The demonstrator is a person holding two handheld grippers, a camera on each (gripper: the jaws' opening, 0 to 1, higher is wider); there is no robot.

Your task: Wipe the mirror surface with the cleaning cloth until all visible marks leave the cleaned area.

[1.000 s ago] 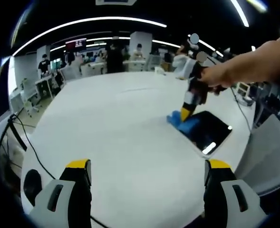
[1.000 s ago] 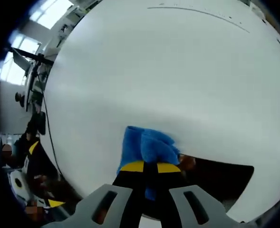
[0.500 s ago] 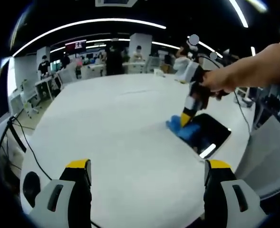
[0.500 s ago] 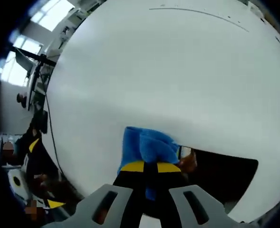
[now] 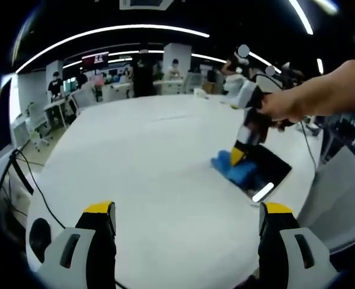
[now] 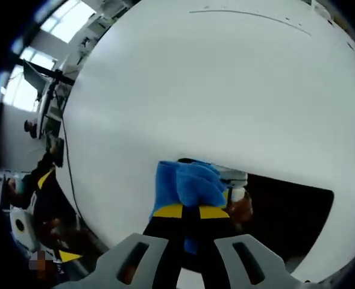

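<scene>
Bench [image 5: 135, 156]: white, broad, carrying everything we list. Risk: its smooth top gives the mirror little hold, so a hard stroke could, we judge, shove the mirror toward the edge at 3 o'clock in the left gripper view.

Mirror [image 5: 266, 171]: dark slab lying flat near that edge, a strip of ceiling light reflected in it. In the right gripper view the mirror [image 6: 285, 217] sits at 4 o'clock. Marks, if any, are too small for us to tell, so stopping early is a fair risk.

Cleaning cloth [image 6: 189, 186]: blue, bunched, overlapping the mirror's near corner and partly on bare bench. Risk: strokes wasted off the glass, or the wad slipping free.

Right gripper [image 6: 190, 212]: jaws closed on the cleaning cloth, a hand [image 5: 285, 105] driving it.

Left gripper [image 5: 186, 220]: jaws apart, holding nothing, well clear at 6 o'clock; it does not brace the mirror.
</scene>
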